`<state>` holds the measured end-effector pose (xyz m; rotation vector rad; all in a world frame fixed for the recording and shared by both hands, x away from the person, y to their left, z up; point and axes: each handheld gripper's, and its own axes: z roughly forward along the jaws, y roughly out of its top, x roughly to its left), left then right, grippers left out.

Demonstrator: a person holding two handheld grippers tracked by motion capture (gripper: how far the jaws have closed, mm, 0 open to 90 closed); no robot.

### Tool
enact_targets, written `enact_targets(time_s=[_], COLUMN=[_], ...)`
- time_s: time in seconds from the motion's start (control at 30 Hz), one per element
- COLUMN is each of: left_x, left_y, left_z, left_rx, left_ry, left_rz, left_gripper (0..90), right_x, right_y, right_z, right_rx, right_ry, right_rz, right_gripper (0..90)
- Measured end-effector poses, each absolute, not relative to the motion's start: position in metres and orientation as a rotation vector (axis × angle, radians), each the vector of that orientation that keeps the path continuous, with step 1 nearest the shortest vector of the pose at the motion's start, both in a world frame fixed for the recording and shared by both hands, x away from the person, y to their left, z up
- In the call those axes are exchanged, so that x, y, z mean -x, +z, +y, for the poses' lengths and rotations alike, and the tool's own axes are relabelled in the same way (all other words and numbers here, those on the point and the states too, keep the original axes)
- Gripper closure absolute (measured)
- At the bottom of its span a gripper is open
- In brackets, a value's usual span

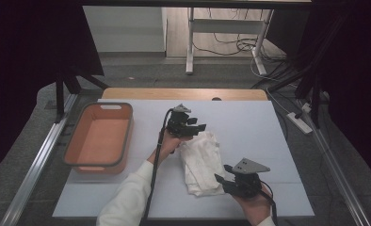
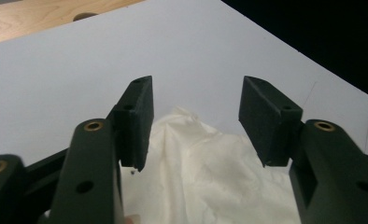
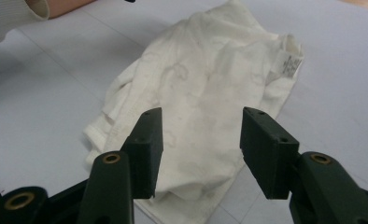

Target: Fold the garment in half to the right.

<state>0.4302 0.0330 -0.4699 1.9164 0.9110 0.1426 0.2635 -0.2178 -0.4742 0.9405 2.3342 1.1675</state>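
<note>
Right tongs (image 3: 201, 154) jaws apart, nothing pinched. White folded cloth (image 3: 205, 102) lies flat on the table (image 3: 42, 102) past the jaws, running 7 to 1 o'clock. Label (image 3: 288, 63) at 2 o'clock edge. Sleeve (image 3: 14, 14) at 10 o'clock.

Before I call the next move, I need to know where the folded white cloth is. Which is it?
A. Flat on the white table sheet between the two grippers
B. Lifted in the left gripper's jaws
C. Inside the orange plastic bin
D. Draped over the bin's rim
A: the folded white cloth lies on the white table sheet, with the left gripper and right gripper both open beside it, and the orange plastic bin holds nothing.
</note>
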Motion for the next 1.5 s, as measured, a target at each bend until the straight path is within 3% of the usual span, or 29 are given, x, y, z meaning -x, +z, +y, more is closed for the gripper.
enact_targets(time_s=[0.37, 0.7, 0.8, 1.0, 1.1, 1.5], left_x=[-0.41, -0.396, -0.394, -0.393, -0.393, -0.393], left_y=[-0.465, -0.465, -0.466, -0.466, -0.466, -0.466], left_z=[0.052, 0.066, 0.065, 0.066, 0.067, 0.067], left_rx=[-1.952, -1.958, -1.969, -1.97, -1.962, -1.958], left_ry=[0.201, 0.225, 0.23, 0.236, 0.243, 0.25], left_rz=[0.912, 0.934, 0.931, 0.939, 0.946, 0.947], left_gripper=[41.1, 40.8, 40.5, 40.3, 40.6, 41.0], right_x=[-0.268, -0.263, -0.265, -0.269, -0.268, -0.254], right_y=[-0.473, -0.493, -0.499, -0.505, -0.501, -0.488], right_z=[-0.198, -0.176, -0.173, -0.172, -0.174, -0.159], right_rx=[-0.801, -0.708, -0.706, -0.702, -0.688, -0.593], right_ry=[1.182, 1.115, 1.067, 1.013, 1.034, 1.131], right_rz=[2.449, 2.616, 2.641, 2.671, 2.659, 2.665], right_gripper=[46.8, 47.2, 51.4, 79.1, 85.2, 86.7])
